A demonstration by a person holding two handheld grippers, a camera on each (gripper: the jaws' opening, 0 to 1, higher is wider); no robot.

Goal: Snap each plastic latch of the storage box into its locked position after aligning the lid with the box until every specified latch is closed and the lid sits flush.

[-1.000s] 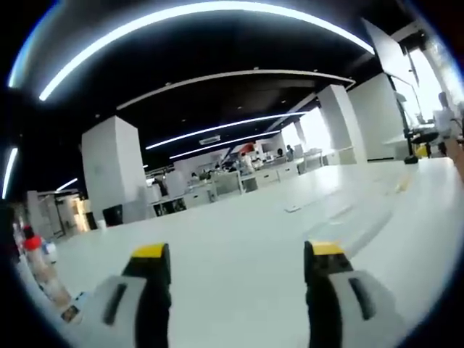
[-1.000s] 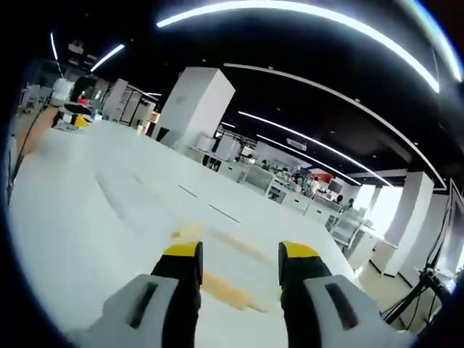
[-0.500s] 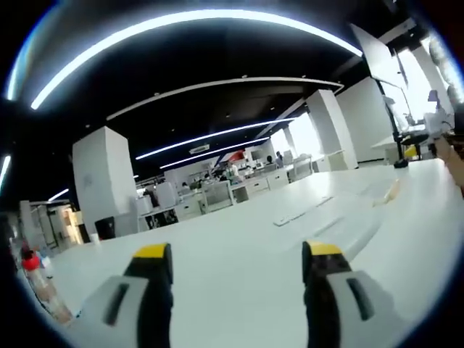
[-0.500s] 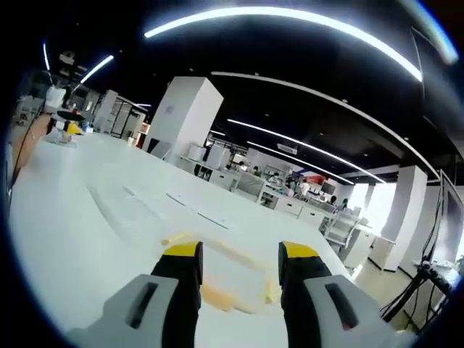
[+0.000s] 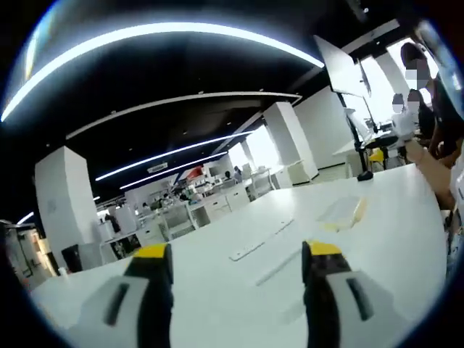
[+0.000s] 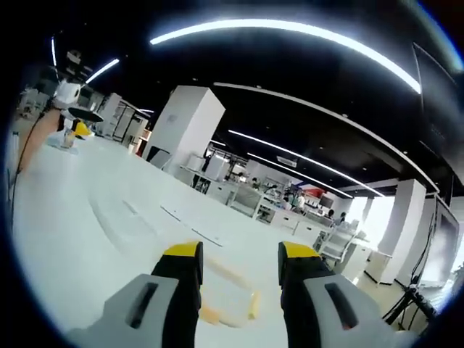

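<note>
Both your grippers spread and empty; the clear storage box with yellow latches lies on the white table, just ahead of your right gripper, farther right from your left gripper.

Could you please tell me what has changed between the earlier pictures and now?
Mostly the cameras moved: both views swung, so the white table and the yellow-latched clear box shifted in frame. Nothing was taken hold of or let go. The left hand-held gripper and right hand-held gripper stay open and empty.
</note>
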